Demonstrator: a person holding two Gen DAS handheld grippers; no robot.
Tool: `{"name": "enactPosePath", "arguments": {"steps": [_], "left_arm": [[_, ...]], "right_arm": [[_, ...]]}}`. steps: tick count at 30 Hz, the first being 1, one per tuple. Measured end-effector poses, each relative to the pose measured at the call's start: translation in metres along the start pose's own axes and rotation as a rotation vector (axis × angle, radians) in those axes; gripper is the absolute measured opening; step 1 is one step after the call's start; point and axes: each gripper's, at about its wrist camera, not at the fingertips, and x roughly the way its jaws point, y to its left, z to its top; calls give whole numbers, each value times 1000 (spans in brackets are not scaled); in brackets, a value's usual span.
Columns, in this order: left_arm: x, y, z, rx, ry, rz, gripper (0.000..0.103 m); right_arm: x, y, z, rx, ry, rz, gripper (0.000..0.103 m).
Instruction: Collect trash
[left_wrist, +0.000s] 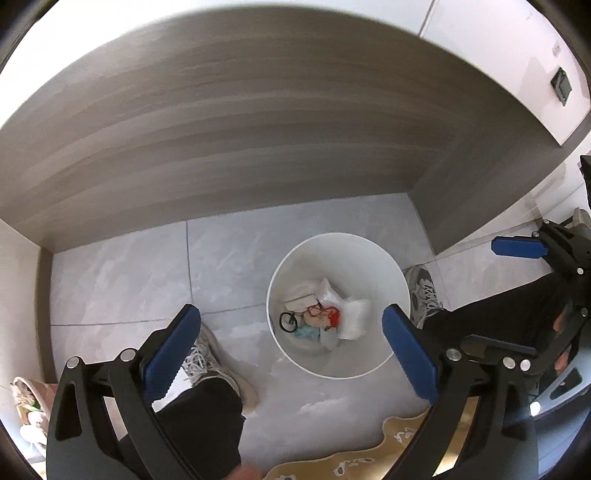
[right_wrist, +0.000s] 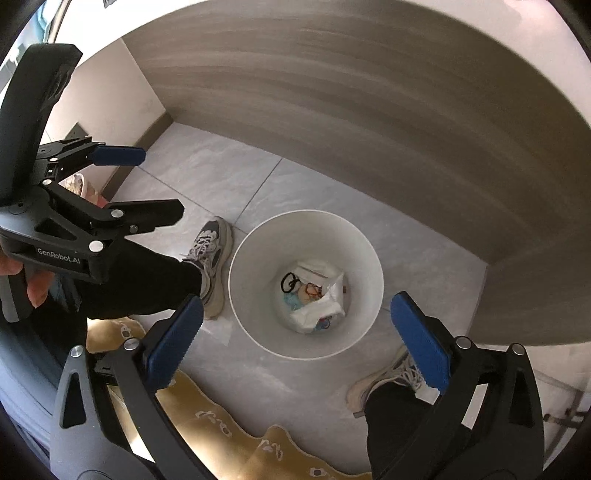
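Both grippers hang above a white waste bin (left_wrist: 338, 306) and point steeply down into it. The left gripper (left_wrist: 291, 325) has its blue-padded jaws spread wide, with nothing between them; the right gripper (right_wrist: 297, 314) is spread just as wide and is likewise empty. The bin stands on a pale grey tiled floor (left_wrist: 122, 273), near the foot of a grey wood-grain panel (left_wrist: 258, 122) that rises on the far side. At the bottom of the bin lies the trash (left_wrist: 321, 314) — crumpled white paper or tissue, a clear plastic wrapper, something red, a blue-green scrap and a small black ring-shaped item (left_wrist: 288, 321); what each piece is exactly cannot be told. In the right wrist view the same heap sits in the middle of the bin floor, with a white crumpled wad (right_wrist: 321, 306) uppermost. The person stands astride the bin: one grey-and-white sneaker (left_wrist: 210, 362) lies to the left of it, the other sneaker (left_wrist: 424, 291) just beside its right rim, both below dark trouser legs. A yellow mat (right_wrist: 207, 417) with small pale markings covers the near floor. In the left wrist view the right gripper shows at the right edge, one blue pad visible; in the right wrist view the left gripper shows at the left — a hand (right_wrist: 33, 280) wrapped round its handle.
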Motion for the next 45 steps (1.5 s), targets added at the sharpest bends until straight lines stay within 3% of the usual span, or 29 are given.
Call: {"name": "enactPosePath", "arguments": {"steps": [9,33,39,45], "left_arm": [[-61,-9,-4,1,-116,15,97],[-256,-58,-29,36,-451,31,97],[-315,-58,-44,31,-554,24,97],[-359,-51,-55,5,-650,50,97]], "right_arm": [[-57,2,-14,20,-90,-6,98],[-271,42,-34,11,-494,15,98],[-322,35,-55,50,-562,29,98],[-370,30,-77,76,-636,-20,98]]}}
